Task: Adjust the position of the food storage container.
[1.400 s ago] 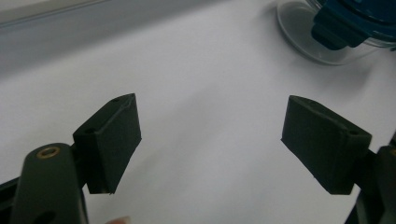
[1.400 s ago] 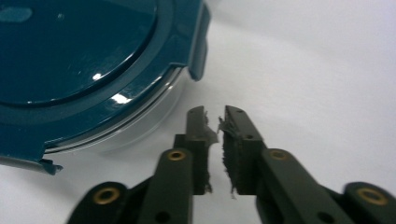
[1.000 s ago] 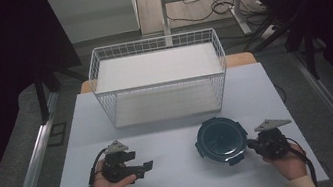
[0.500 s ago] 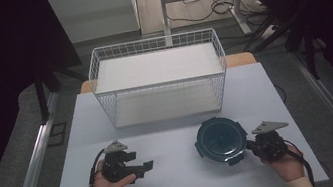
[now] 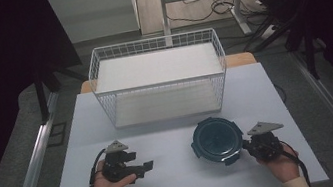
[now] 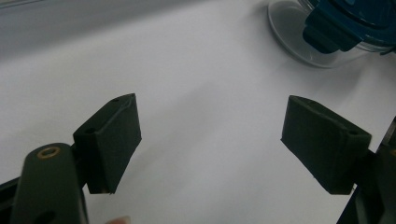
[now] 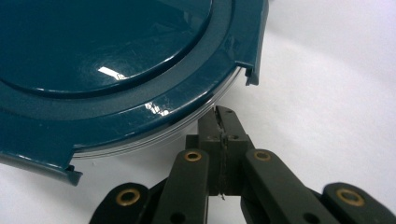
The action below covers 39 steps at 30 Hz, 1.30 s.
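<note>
A round clear container with a teal clip-on lid [image 5: 216,138] stands on the white table [image 5: 169,123], right of centre. My right gripper [image 5: 245,145] lies just right of it, jaws shut with nothing between them. In the right gripper view its tips [image 7: 224,114] sit right at the lid's rim [image 7: 107,51], between two of the lid's clip tabs. My left gripper [image 5: 143,165] rests on the table to the left, pointing right toward the container, jaws open and empty. The left gripper view looks between its jaws [image 6: 212,100] at bare table, with the container [image 6: 327,28] farther off.
A white wire basket [image 5: 221,49] stands at the back of the table, empty, behind both grippers. The table's front edge runs just under the person's hands. Dark floor and metal rails flank the table.
</note>
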Motion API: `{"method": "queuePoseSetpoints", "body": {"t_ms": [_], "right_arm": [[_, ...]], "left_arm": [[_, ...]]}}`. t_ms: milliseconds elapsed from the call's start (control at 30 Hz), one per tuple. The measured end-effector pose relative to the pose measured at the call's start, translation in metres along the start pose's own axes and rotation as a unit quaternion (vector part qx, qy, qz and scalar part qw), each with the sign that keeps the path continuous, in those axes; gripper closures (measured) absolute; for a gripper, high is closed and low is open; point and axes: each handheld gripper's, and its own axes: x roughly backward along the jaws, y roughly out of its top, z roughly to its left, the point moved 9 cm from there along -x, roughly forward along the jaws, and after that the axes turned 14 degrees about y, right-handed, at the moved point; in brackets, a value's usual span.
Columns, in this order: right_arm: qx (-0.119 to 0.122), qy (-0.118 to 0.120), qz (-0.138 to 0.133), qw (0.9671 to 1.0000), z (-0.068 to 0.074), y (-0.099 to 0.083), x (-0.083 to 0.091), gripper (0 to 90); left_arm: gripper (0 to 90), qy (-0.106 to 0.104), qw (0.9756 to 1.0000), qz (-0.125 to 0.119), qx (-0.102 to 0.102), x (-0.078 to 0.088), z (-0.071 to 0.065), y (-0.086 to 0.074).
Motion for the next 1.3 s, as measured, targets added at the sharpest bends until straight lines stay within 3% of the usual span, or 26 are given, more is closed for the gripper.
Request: {"method": "queuePoseSetpoints", "body": {"t_ms": [1033,1300], "right_arm": [[0.041,0.012,0.008,0.9991,0.031,0.023,-0.031,89.7],[0.051,0.026,0.010,0.9983,0.043,0.026,-0.038,89.7]], "left_arm": [[19.5,0.008,1.0000,0.004,0.003,0.000,0.005,-0.001],[19.5,0.009,0.9999,0.004,0.004,0.000,0.006,-0.001]]}}
